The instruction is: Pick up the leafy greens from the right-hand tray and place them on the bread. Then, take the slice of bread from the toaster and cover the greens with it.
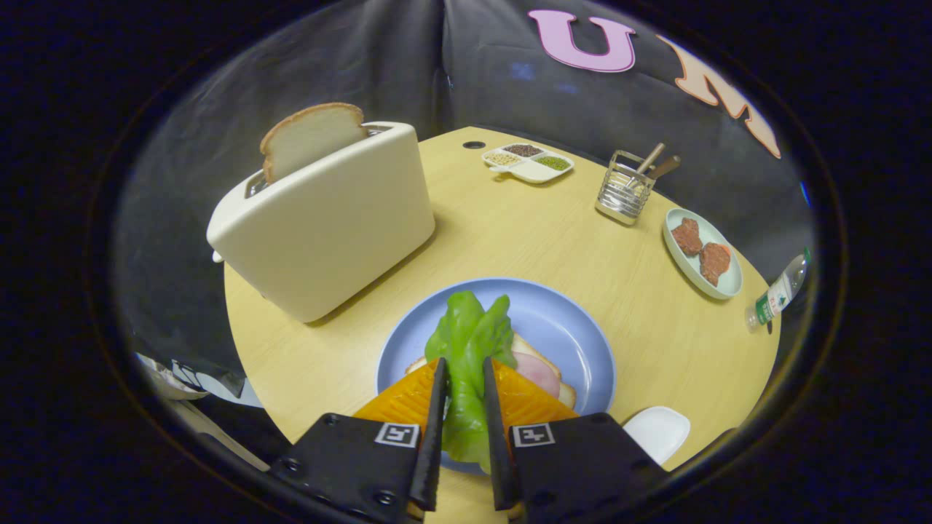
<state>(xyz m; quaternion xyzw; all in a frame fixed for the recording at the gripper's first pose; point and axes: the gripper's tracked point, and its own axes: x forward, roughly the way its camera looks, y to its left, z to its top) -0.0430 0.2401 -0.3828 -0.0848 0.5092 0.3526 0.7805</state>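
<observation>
My gripper (463, 370) is shut on the leafy greens (466, 342), a bright green leaf pinched between both fingers and sticking out ahead of them. The leaf hangs over a blue plate (561, 320) that holds a slice of bread topped with pink ham (537, 370), just right of the fingers. A cream toaster (328, 225) stands beyond the plate to the left, with a slice of bread (309, 138) standing upright out of its slot.
A small white tray (659, 431) sits close to the right of the gripper. Farther off are a pale plate with two brown patties (700, 251), a wire utensil holder (625, 191), a divided seasoning dish (528, 161) and a bottle (778, 291) at the table's edge.
</observation>
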